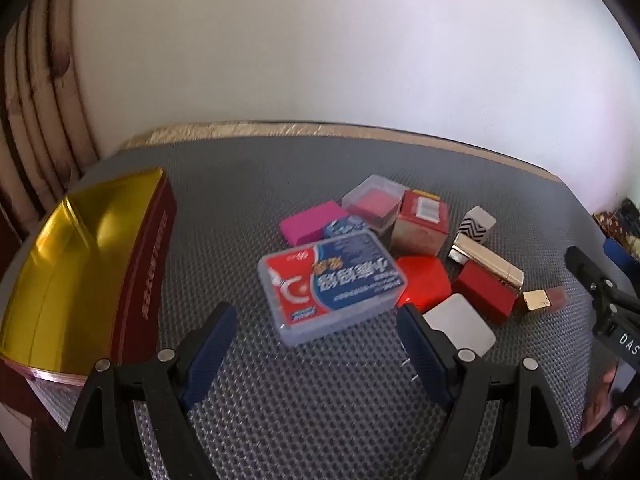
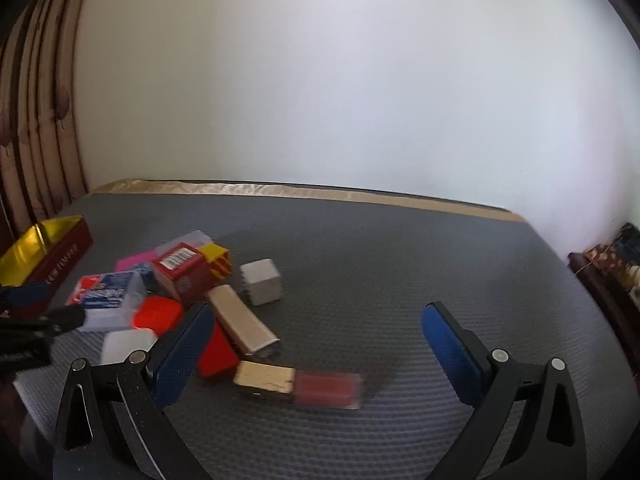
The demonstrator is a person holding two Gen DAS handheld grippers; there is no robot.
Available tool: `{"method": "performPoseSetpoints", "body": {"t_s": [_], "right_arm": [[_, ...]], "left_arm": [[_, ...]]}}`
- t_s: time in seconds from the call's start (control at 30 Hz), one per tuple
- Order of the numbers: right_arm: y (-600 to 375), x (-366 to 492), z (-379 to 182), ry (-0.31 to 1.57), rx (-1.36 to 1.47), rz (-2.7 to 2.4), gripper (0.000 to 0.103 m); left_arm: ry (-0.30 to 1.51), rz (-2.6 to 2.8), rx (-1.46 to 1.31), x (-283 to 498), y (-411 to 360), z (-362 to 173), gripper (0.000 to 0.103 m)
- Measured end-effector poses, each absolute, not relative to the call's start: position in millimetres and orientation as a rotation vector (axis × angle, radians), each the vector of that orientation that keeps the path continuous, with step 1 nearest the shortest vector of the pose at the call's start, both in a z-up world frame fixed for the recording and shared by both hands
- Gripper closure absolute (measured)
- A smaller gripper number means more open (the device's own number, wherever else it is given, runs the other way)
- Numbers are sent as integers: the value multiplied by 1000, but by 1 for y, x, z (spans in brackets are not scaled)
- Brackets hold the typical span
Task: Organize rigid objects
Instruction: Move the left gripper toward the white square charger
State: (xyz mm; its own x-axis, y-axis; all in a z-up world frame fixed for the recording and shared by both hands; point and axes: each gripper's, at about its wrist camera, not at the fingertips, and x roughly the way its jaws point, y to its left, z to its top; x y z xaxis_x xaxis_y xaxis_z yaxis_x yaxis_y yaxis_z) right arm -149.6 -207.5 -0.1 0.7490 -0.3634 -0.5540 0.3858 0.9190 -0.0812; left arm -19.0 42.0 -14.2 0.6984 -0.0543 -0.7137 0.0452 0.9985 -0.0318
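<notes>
Where the left wrist looks down, a grey mat (image 1: 320, 420) meets a white wall (image 1: 320, 40); the left gripper (image 1: 316, 328) gapes empty before the clustered boxes (image 1: 332, 276). From the right wrist, the right gripper (image 2: 320, 336) gapes empty; a lipstick (image 2: 298, 386) lies between its jaws, untouched.

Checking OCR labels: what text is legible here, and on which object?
"DAS": white letters on the right gripper body, cut off at the frame edge.
Clear plastic case: Chinese print, upside down and too blurred to read.
Red box: gold lettering on its side, blurred.
Small red carton: barcode only, digits unreadable.
</notes>
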Motion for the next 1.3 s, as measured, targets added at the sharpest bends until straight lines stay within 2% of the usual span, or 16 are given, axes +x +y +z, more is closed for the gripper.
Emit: {"method": "performPoseSetpoints", "body": {"t_s": [0.3,0.87,1.3], "right_arm": [[-239,-157,-5,618,79,-450,0],[-227,-155,-11,634,49,-419,0],[-239,-157,-11,633,118,-417,0]], "left_arm": [[845,-46,-44,-23,57,-15,18],[904,-118,41,-28,50,-19,18],[1062,-286,-184,6,10,-14,18]]}}
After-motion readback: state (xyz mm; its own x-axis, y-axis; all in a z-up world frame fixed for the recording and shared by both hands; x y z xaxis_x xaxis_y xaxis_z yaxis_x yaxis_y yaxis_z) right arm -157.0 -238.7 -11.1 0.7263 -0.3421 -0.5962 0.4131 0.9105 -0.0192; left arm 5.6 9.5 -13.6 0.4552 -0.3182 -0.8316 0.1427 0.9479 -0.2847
